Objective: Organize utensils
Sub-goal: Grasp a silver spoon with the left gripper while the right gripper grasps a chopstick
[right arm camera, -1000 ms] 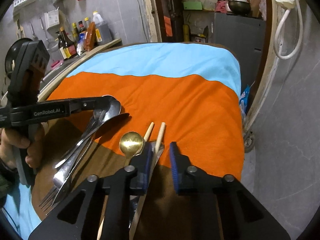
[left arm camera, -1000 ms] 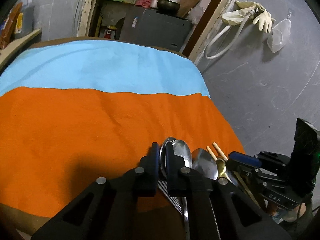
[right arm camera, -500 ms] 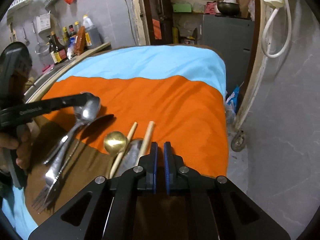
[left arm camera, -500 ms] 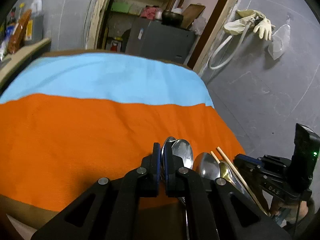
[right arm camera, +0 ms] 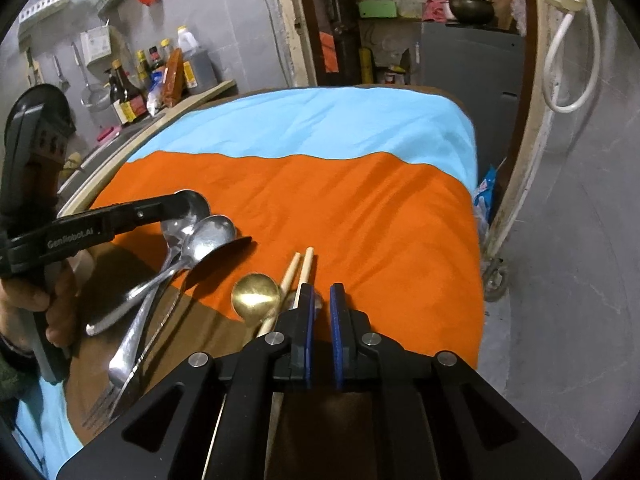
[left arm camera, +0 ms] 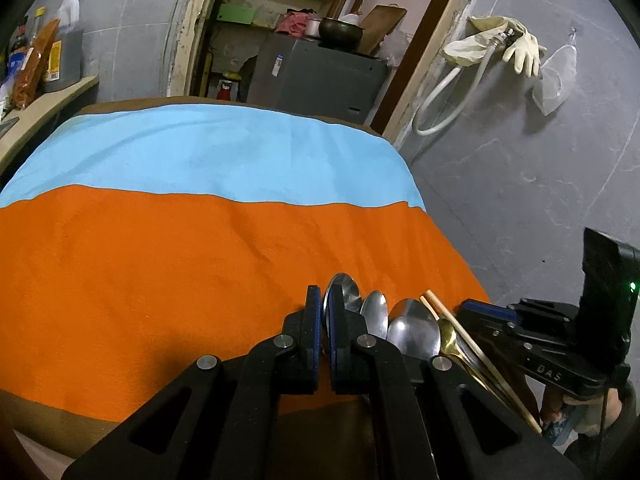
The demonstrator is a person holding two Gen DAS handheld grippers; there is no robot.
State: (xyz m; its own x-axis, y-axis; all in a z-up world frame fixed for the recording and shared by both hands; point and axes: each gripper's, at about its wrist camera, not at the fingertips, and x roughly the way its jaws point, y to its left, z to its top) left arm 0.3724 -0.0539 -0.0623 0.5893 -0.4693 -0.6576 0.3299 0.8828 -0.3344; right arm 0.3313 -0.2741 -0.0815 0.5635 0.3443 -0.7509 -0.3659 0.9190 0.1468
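Left gripper [left arm camera: 325, 312] has its blue-padded fingers nearly together, clamped on the bowl of a steel spoon [left arm camera: 347, 292] whose rim sticks up past the fingertips. In the right wrist view that same gripper [right arm camera: 188, 206] comes in from the left, tip over the top spoon bowl, held by a hand [right arm camera: 24, 300] at the left edge.

Right gripper [right arm camera: 320, 296] has its fingers slightly apart with a narrow gap and nothing visible between them; orange cloth shows through the gap. It sits low at the near edge, just right of the chopsticks [right arm camera: 302, 268].

Utensils lie bunched at the near side of the table, on the boundary of the orange cloth [right arm camera: 340, 208] and the brown cloth [right arm camera: 132, 280]. Left to right in the right wrist view: three steel spoons overlapping, second spoon [right arm camera: 212, 232] with bowl up, a third dark-looking bowl [right arm camera: 228, 246] to its right, handles crossing toward the lower left. A fork [right arm camera: 104, 404] lies under them, tines at the lower left. Gold spoon [right arm camera: 256, 296] sits just left of the chopsticks, touching or nearly touching them. The pair of light wooden chopsticks lies side by side, tips pointing away; lower ends hidden behind the right gripper body.

Blue cloth [left arm camera: 208, 152] covers the far part of the table. Bottles [right arm camera: 132, 92] stand on a counter at the left. Rubber gloves [left arm camera: 516, 46] and a white hose [left arm camera: 444, 96] hang on the grey wall
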